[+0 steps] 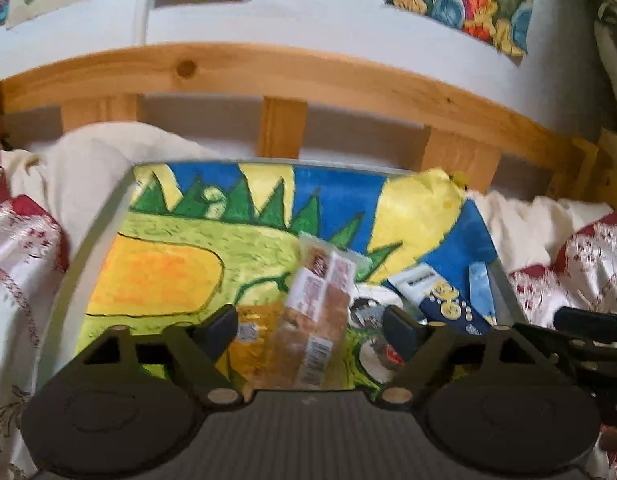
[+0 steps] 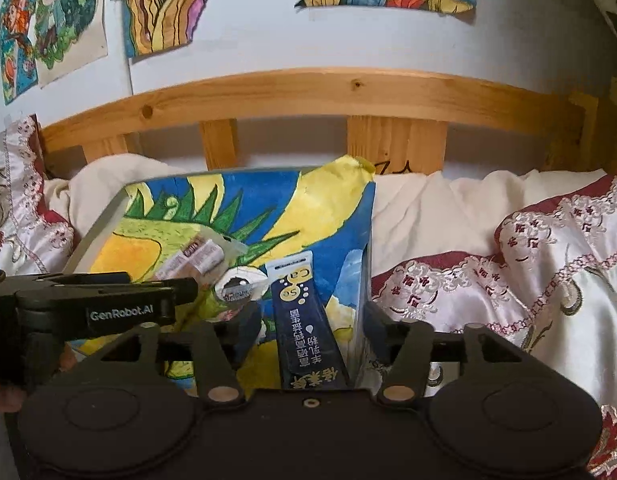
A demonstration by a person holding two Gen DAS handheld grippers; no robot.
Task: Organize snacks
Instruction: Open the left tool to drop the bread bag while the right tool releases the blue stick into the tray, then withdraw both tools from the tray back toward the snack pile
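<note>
A: Which step does the figure show?

B: Judged from the layout, a release step. The left hand-held gripper (image 1: pixel 310 326) stands with its jaws apart, the clear-wrapped pastry pack (image 1: pixel 320 300) lying between them on the painted board (image 1: pixel 156 276), pads not pressing it. The right hand-held gripper (image 2: pixel 310 330) likewise has its jaws apart, with the dark blue sachet (image 2: pixel 308 320) lying lengthwise between them, untouched by either pad as far as can be seen.

A: Where do the snacks lie overall?

B: All are gathered at the near right part of the board, which rests on the bed (image 2: pixel 488 240) below the wooden headboard (image 2: pixel 348 92). A small round white-lidded cup (image 2: pixel 240 284) sits between pastry pack and sachet, just beside both. A second round item near the left gripper's right finger is too blurred to name.

A: What does the next move call for?

B: Probably withdrawing each gripper straight back without dragging the loose packets, then choosing the next snack. The board's left half is bare, so spacing items toward it seems feasible.
</note>
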